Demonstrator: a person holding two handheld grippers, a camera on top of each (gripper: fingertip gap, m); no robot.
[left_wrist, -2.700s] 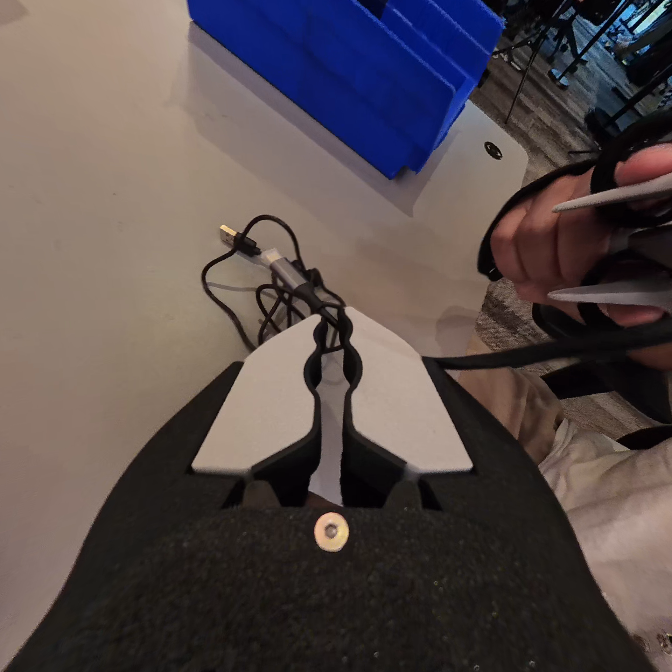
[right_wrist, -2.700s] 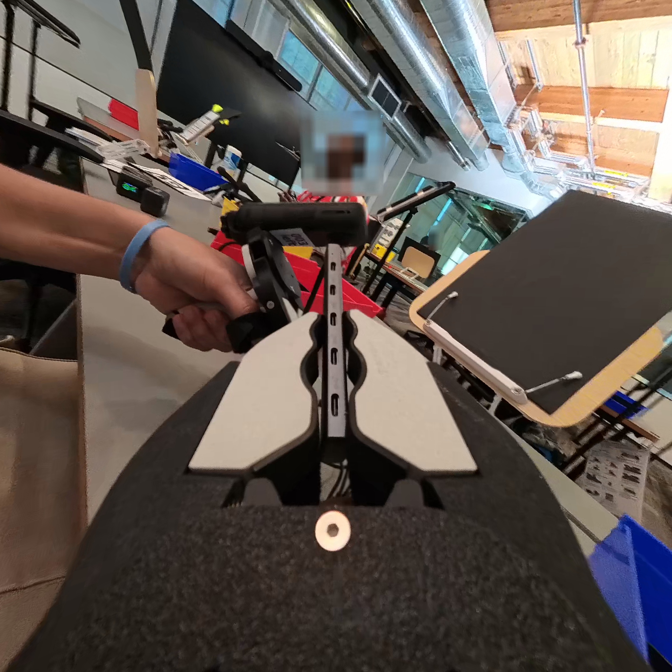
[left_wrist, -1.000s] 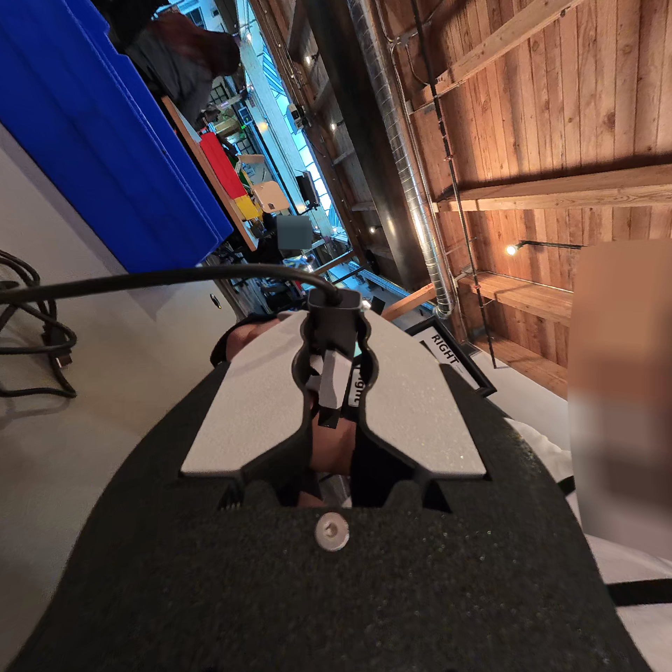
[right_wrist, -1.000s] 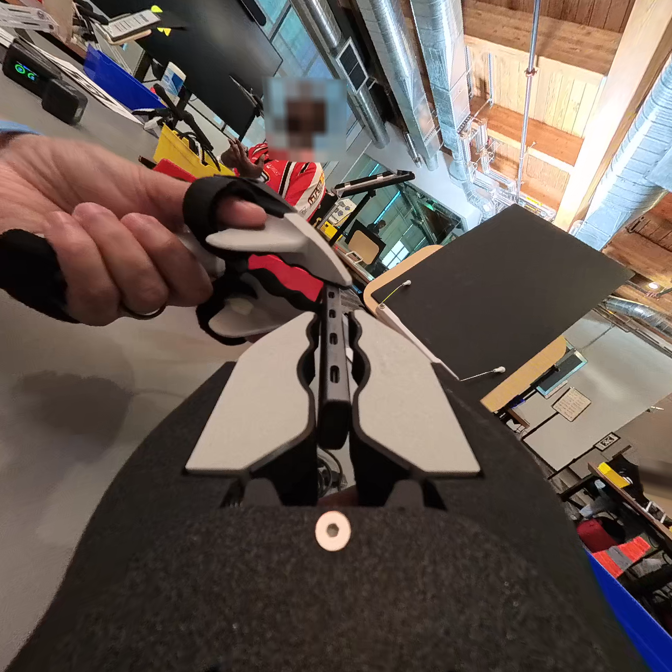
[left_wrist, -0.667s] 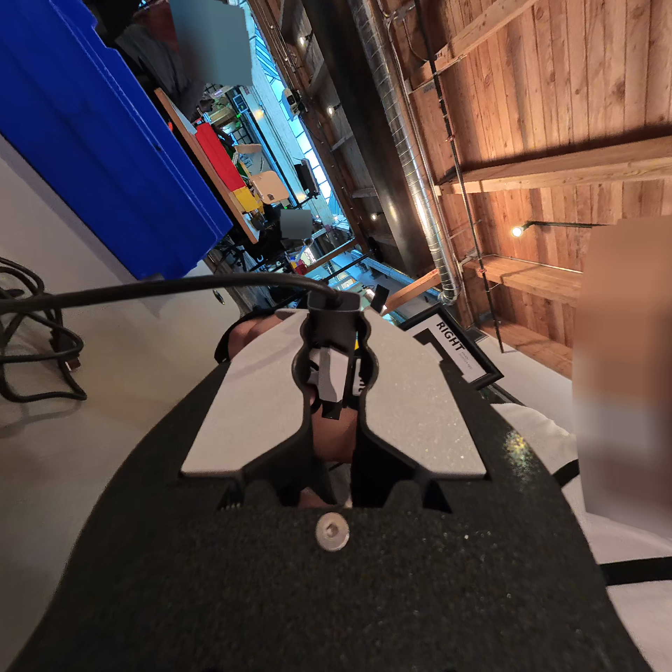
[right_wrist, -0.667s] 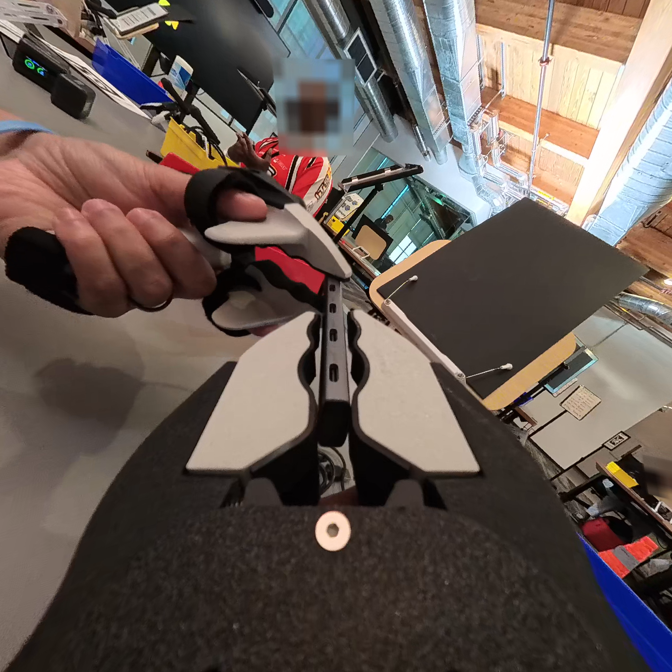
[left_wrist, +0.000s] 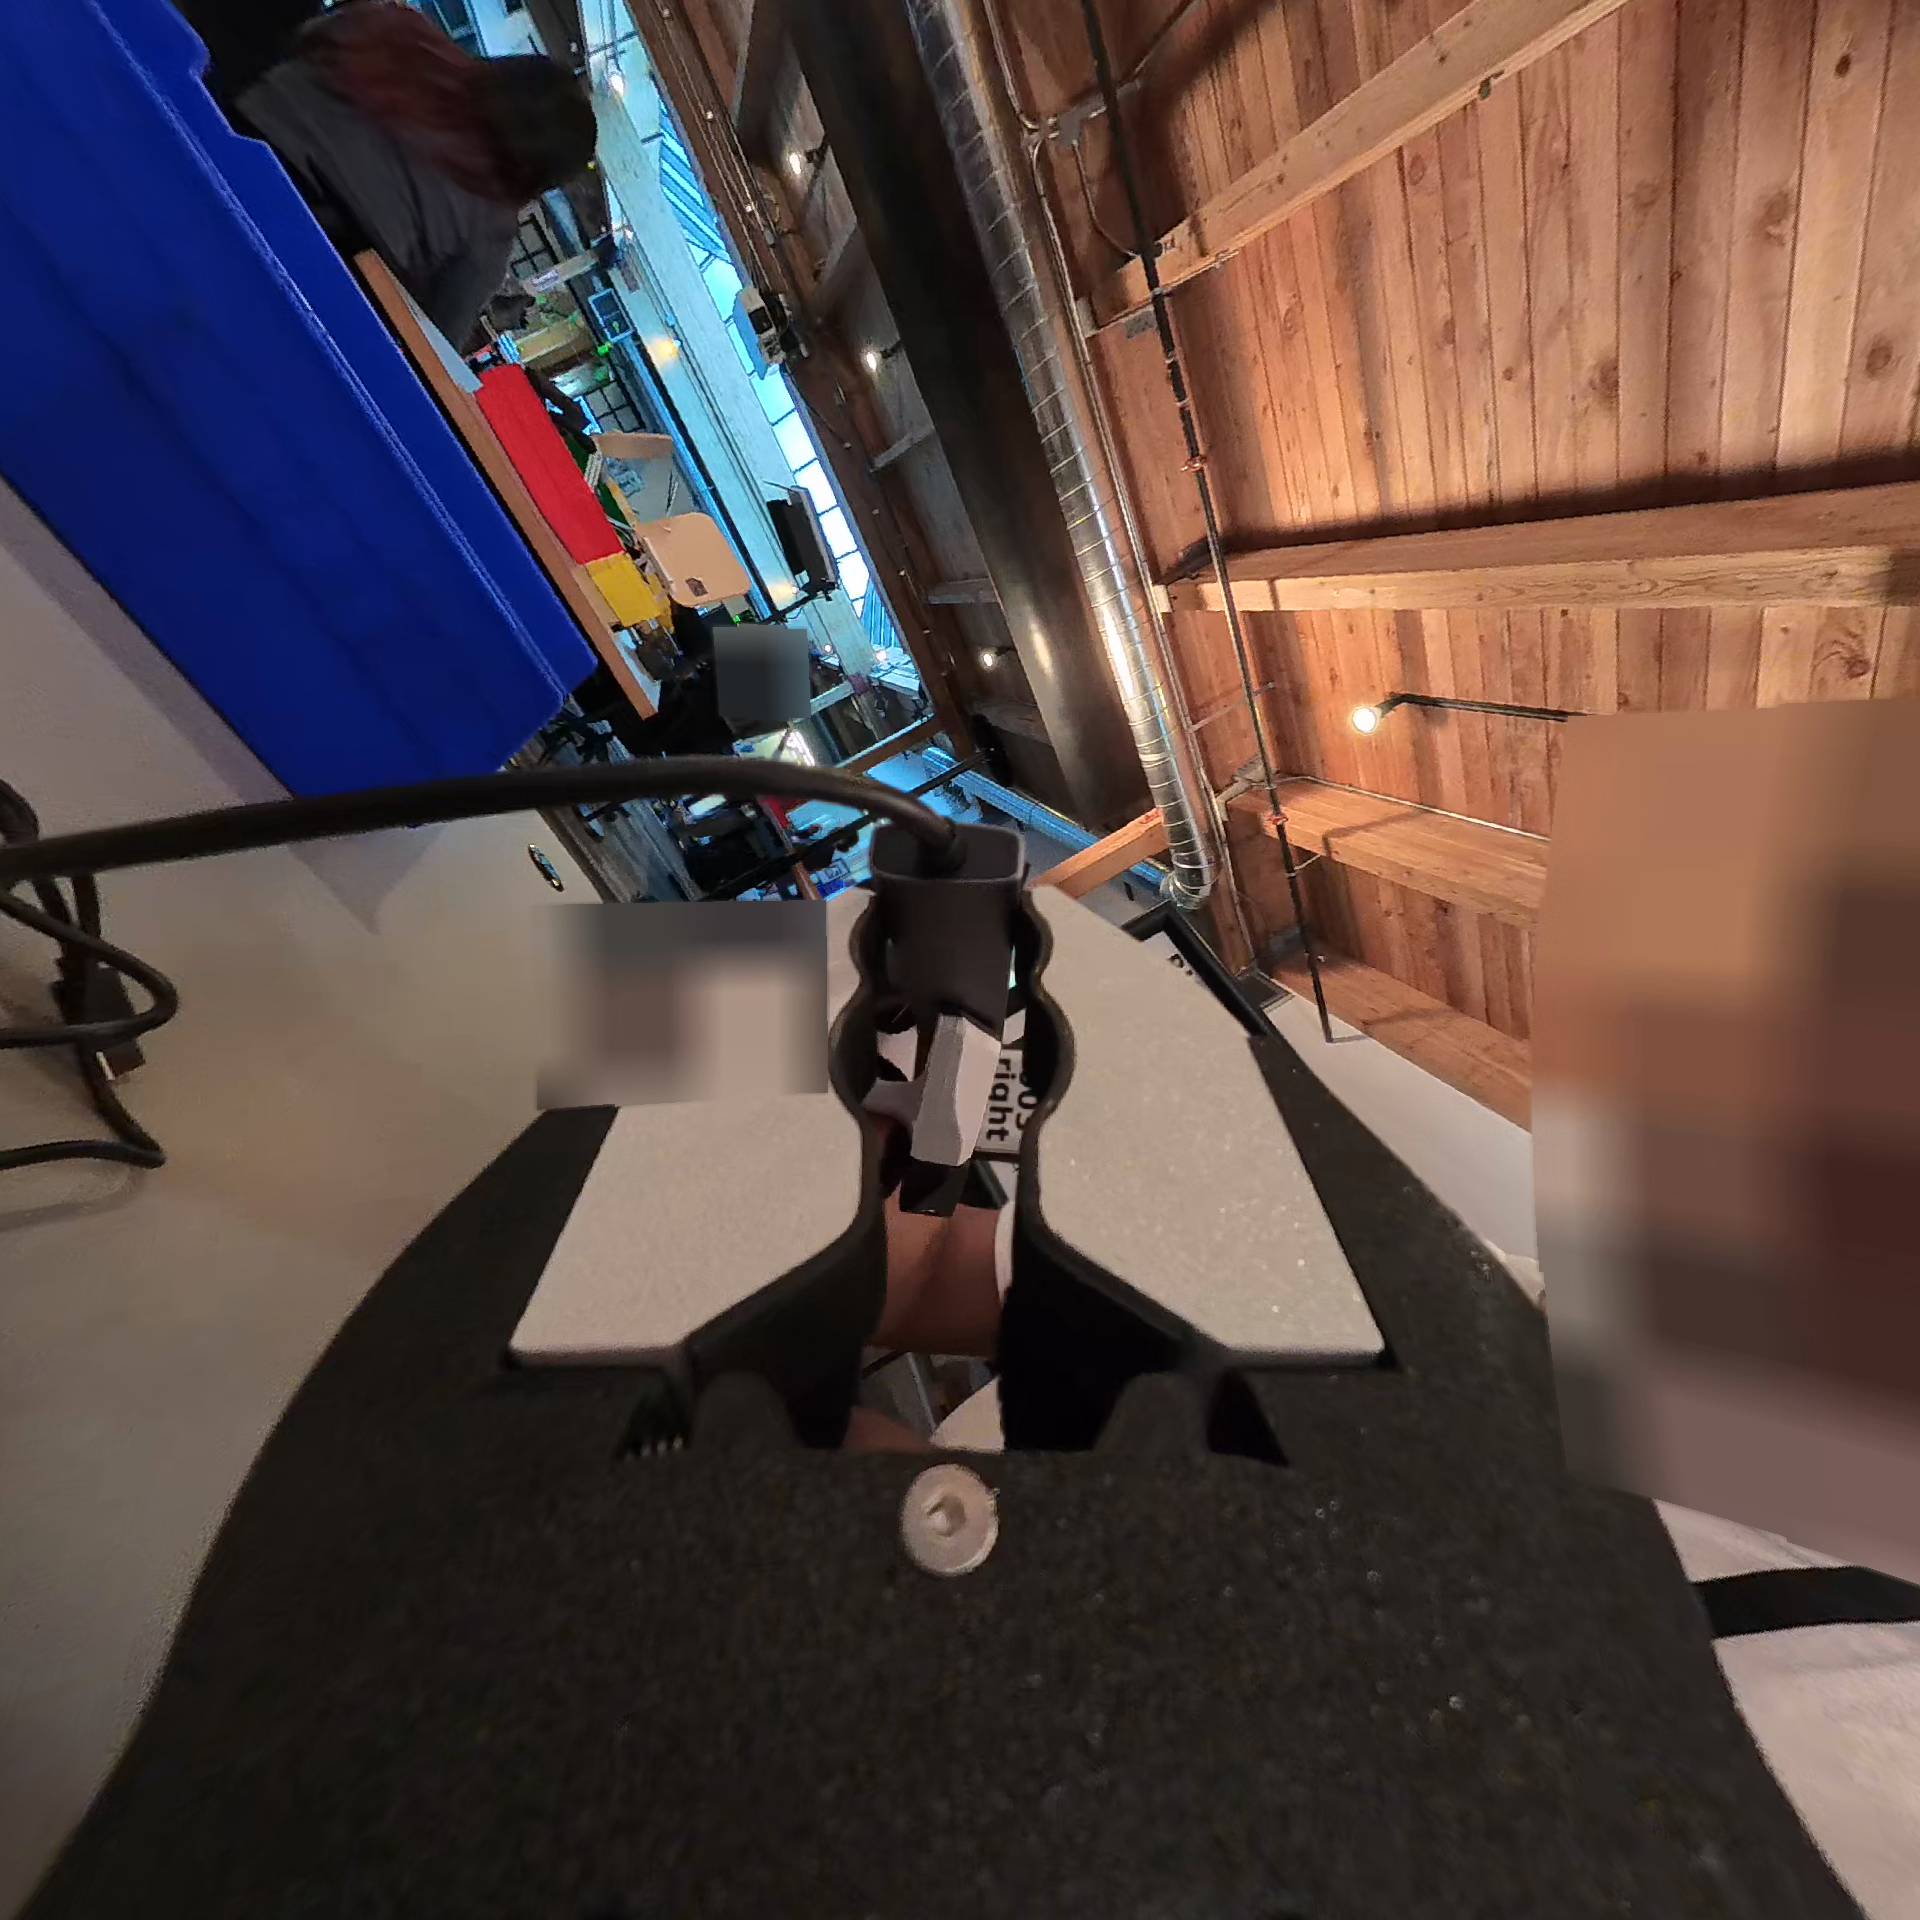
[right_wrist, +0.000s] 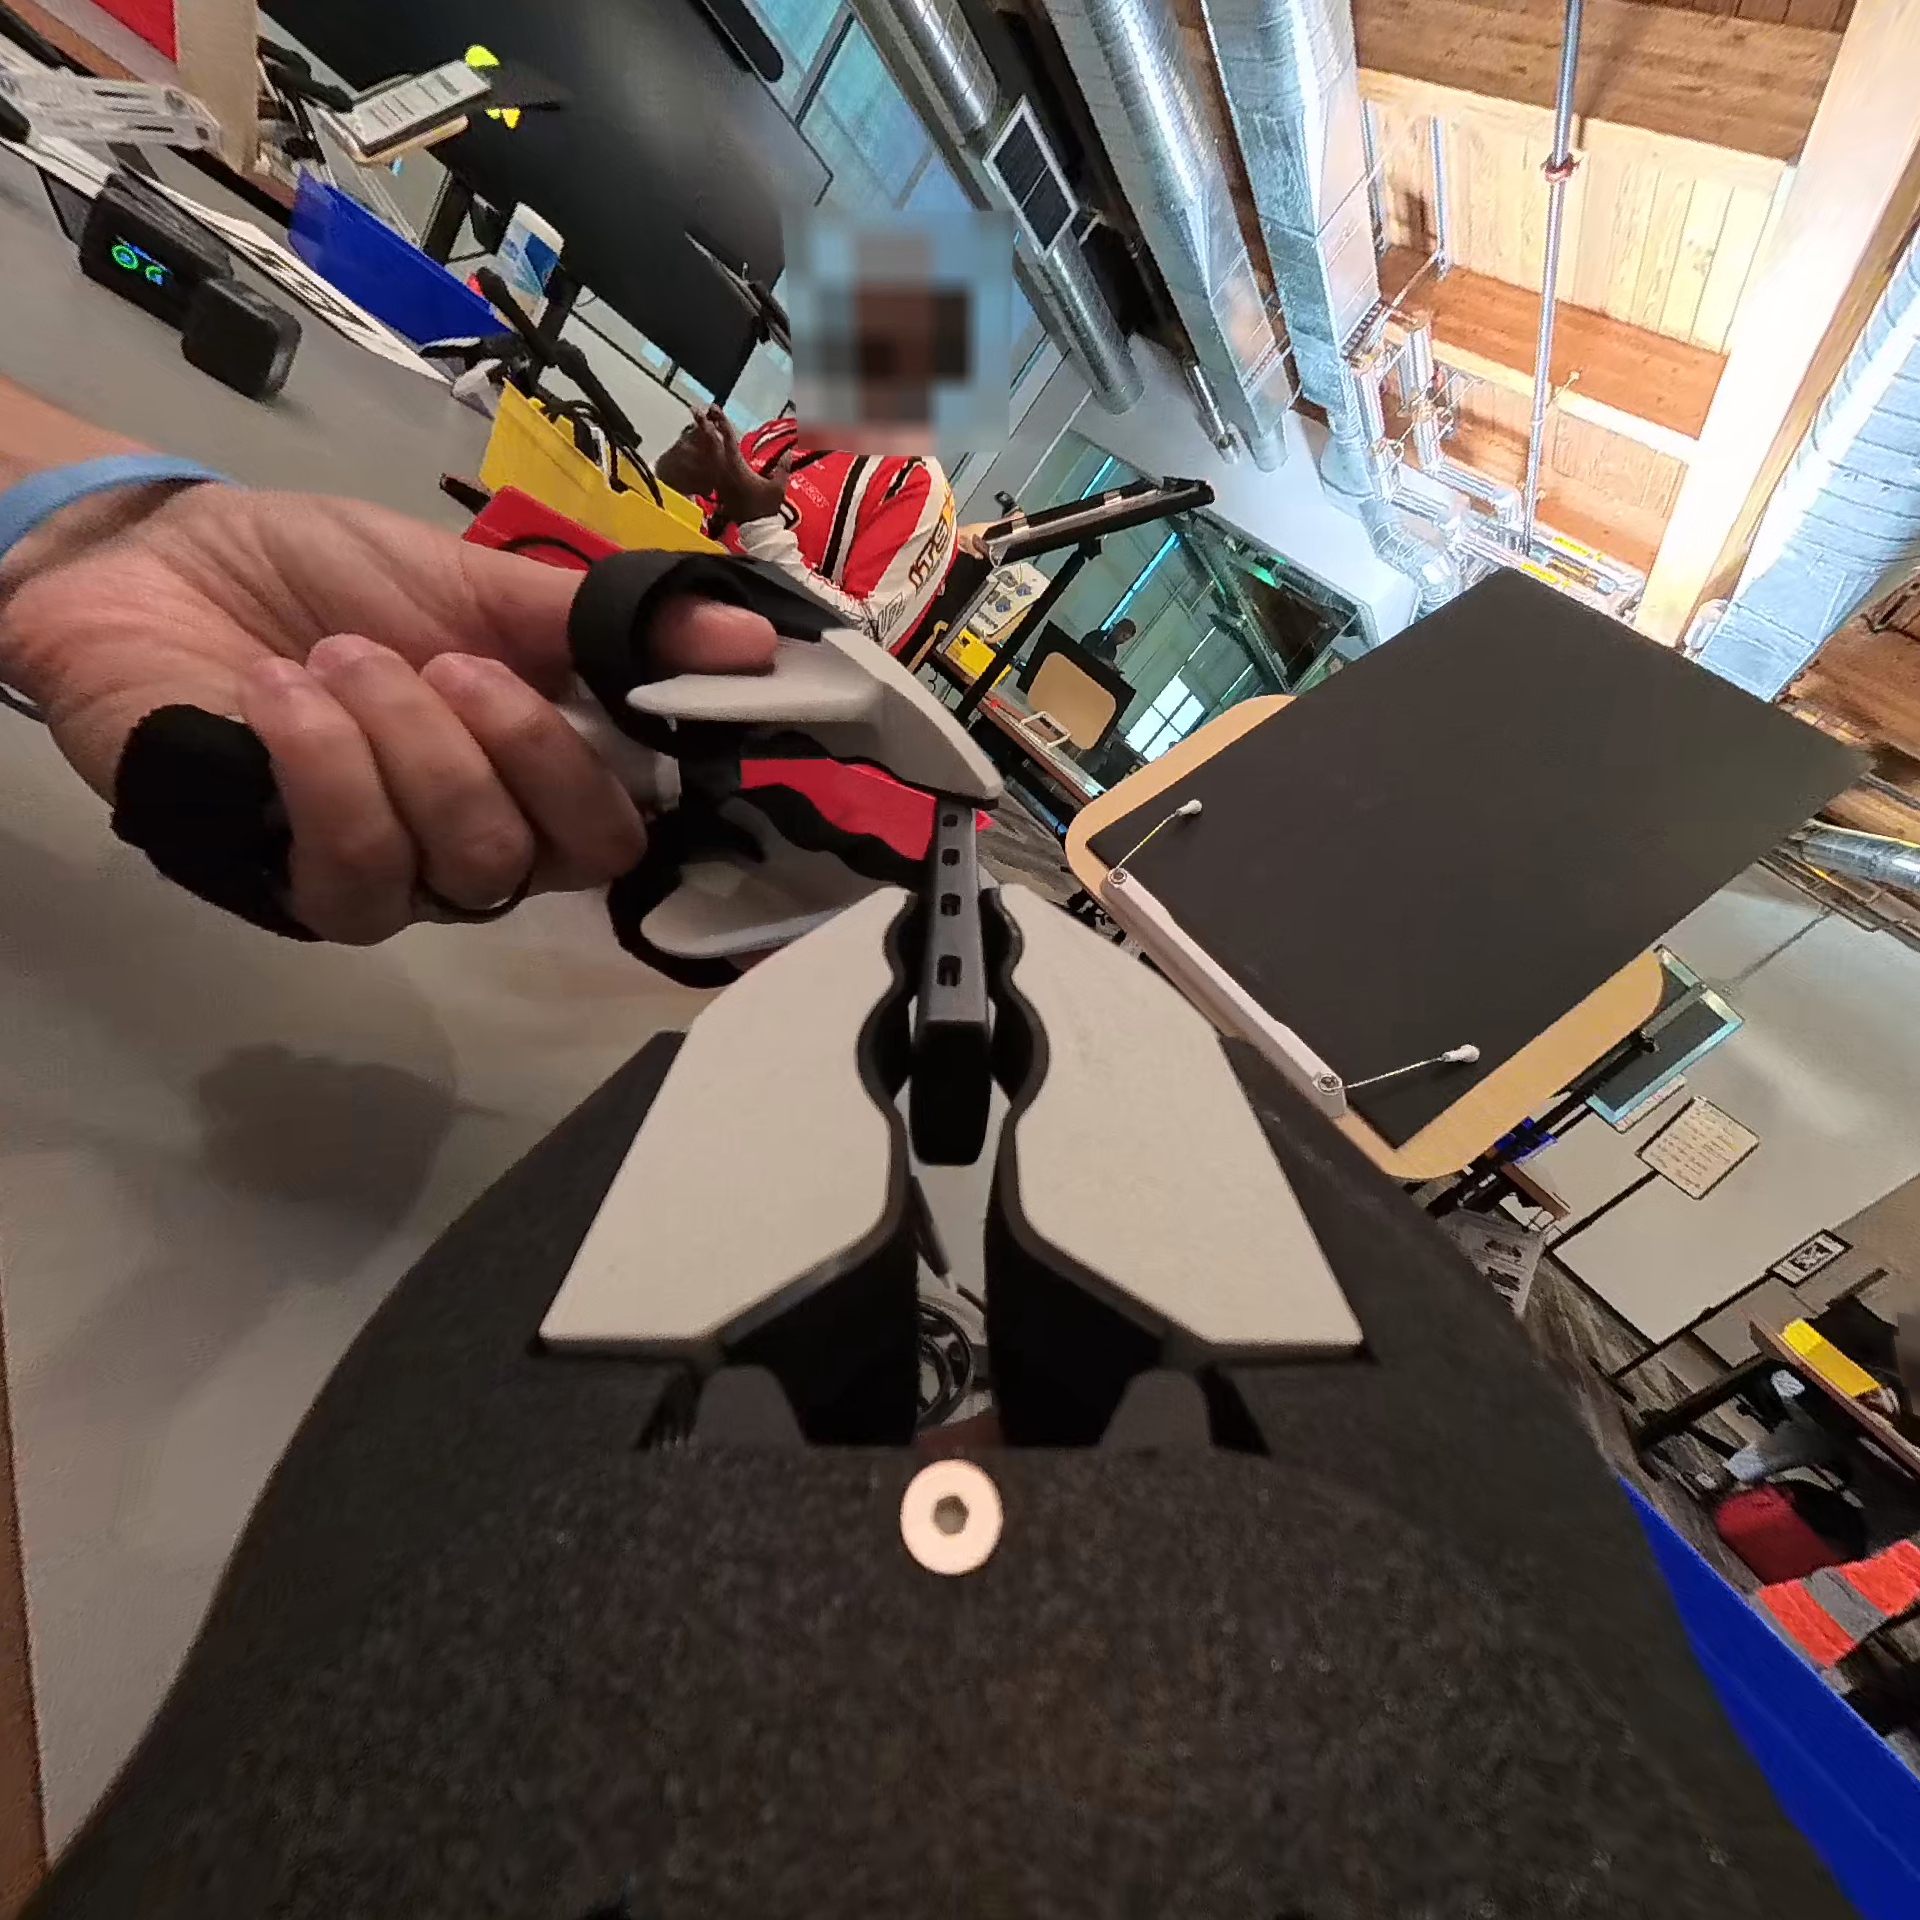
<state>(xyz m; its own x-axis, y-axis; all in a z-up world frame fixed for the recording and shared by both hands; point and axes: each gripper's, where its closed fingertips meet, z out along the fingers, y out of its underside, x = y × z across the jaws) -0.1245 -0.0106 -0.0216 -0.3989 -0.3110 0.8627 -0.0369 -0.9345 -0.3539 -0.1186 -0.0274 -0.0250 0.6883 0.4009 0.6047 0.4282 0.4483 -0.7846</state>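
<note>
Left gripper (left_wrist: 940, 966) clamped on cable plug (left_wrist: 943, 925); right gripper (right_wrist: 951, 997) pinching slotted hub (right_wrist: 951, 977) ahead. Misaligned push risks plug slipping.

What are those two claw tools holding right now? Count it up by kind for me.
black cable plug: 1, in the left gripper
black slotted bar: 1, in the right gripper
Total: 2

Large blue plastic bin (left_wrist: 239, 447) standing at far left edge of pale grey worktop (left_wrist: 312, 1091). Loose tangle of black cable (left_wrist: 94, 1018) lying near left edge. Black board with tan wooden rim (right_wrist: 1455, 935) tilted beyond the worktop's right side. Small black device with green lights (right_wrist: 140, 260) at far left corner.
</note>
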